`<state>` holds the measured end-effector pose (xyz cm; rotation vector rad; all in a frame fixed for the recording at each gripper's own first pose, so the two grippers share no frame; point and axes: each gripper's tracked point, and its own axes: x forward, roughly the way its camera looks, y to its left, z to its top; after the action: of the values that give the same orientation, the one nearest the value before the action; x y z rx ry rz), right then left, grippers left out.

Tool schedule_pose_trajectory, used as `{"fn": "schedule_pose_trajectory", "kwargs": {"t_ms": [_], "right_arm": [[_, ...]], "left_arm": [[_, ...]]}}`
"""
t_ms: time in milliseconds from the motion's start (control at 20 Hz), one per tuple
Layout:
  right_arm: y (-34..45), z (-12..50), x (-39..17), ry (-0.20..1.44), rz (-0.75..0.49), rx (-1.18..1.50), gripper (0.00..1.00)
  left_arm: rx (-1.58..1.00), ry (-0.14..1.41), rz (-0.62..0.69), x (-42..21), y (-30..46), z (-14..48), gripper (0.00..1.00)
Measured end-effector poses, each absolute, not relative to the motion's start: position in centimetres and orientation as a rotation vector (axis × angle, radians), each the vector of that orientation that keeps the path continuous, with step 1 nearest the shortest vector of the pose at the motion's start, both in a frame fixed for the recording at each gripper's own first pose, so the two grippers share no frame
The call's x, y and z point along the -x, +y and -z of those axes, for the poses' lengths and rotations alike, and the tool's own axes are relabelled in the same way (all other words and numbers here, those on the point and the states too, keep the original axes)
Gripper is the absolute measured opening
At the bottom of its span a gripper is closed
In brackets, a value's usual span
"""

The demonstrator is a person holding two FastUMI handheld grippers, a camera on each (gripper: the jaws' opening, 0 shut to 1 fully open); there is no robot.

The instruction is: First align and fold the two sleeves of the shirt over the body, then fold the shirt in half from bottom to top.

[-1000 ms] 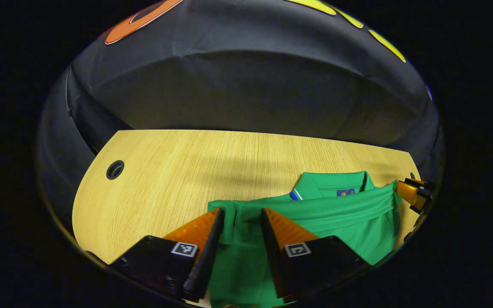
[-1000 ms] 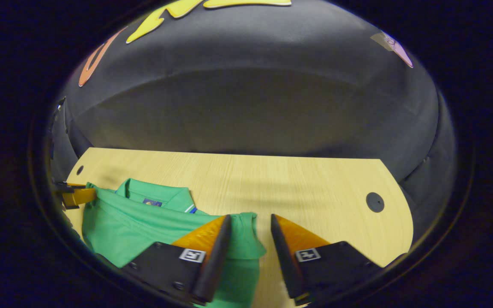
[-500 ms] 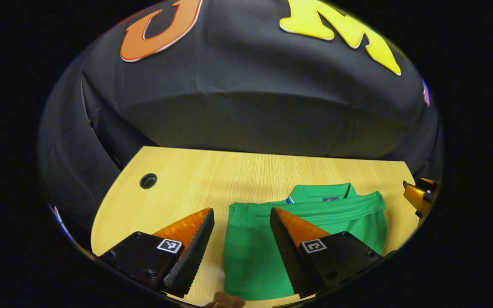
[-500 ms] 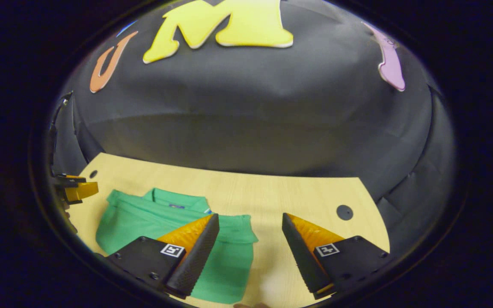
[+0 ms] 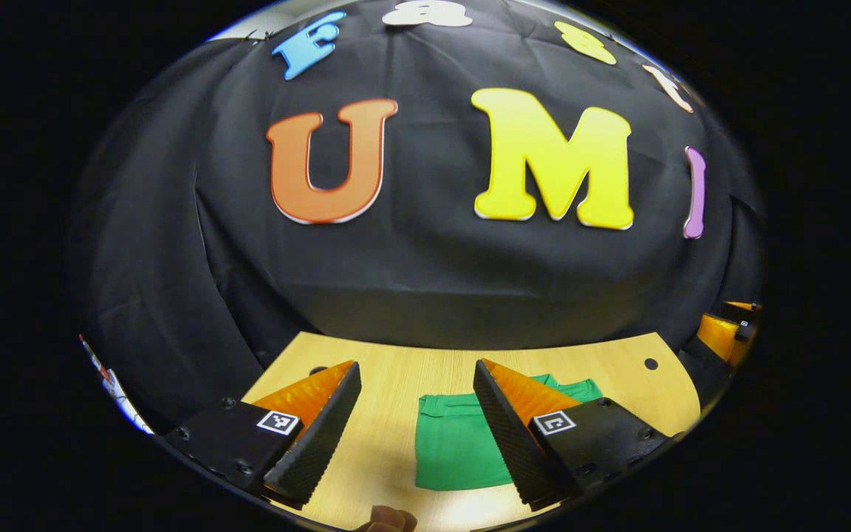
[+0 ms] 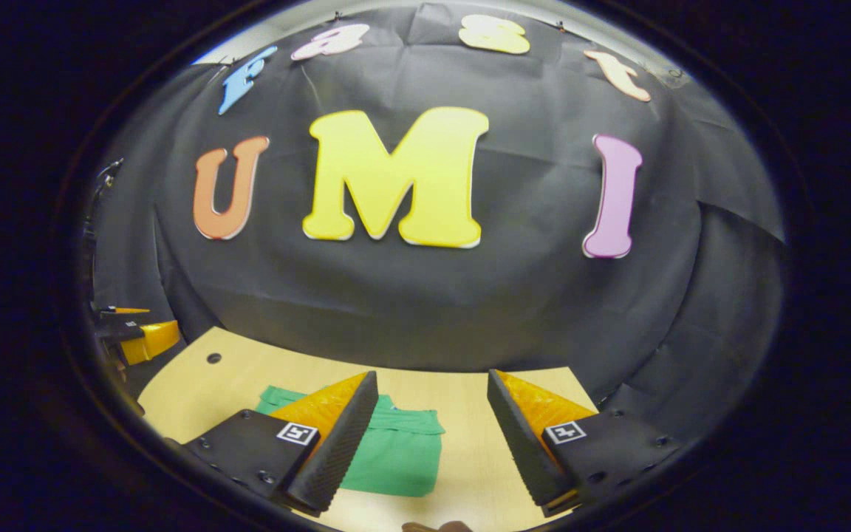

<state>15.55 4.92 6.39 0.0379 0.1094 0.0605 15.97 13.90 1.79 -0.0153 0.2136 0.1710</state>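
Note:
A green shirt (image 5: 455, 447) lies folded into a compact rectangle on the light wooden table (image 5: 388, 414). In the right gripper view the same shirt (image 6: 396, 451) rests at lower left of centre on the table (image 6: 470, 458). My left gripper (image 5: 414, 414) is open, raised above and back from the shirt, with nothing between its fingers. My right gripper (image 6: 433, 421) is open too, lifted clear of the cloth. The right gripper (image 5: 721, 336) shows at the far right edge of the left gripper view. The left gripper (image 6: 137, 336) shows at the left edge of the right gripper view.
The black cloth wall (image 5: 425, 281) rises right behind the table's far edge. Small round cable holes sit in the tabletop at one hole (image 5: 650, 363) and another hole (image 6: 213, 358). A fingertip (image 5: 385, 519) peeks in at the bottom.
Both grippers have let go of the shirt's hem, opened wider, and pulled up and back from the table. The shirt now lies folded in half and looks smaller, farther off.

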Motion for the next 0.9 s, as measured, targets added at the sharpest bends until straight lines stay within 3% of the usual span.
{"fn": "schedule_pose_trajectory", "kwargs": {"t_ms": [300,500,550,600,900], "right_arm": [[5.4,-10.2,-5.6,0.000,-0.092,-0.049,0.95],[5.6,-10.0,-1.3,0.014,-0.101,-0.062,0.95],[5.6,-10.3,0.1,0.008,-0.101,-0.084,1.00],[5.1,-10.7,0.9,0.001,-0.088,-0.103,0.90],[3.9,-10.2,5.0,-0.036,-0.050,-0.121,0.90]], "left_arm": [[-0.016,0.085,-0.145,-8.2,12.4,-8.4,0.98],[0.005,0.059,-0.131,-3.7,11.2,-9.6,0.99],[-0.003,0.041,-0.127,-2.7,11.1,-10.0,0.98],[-0.015,0.034,-0.131,-1.9,11.2,-10.1,0.99],[0.000,0.058,-0.121,3.3,9.8,-8.9,0.99]]}}
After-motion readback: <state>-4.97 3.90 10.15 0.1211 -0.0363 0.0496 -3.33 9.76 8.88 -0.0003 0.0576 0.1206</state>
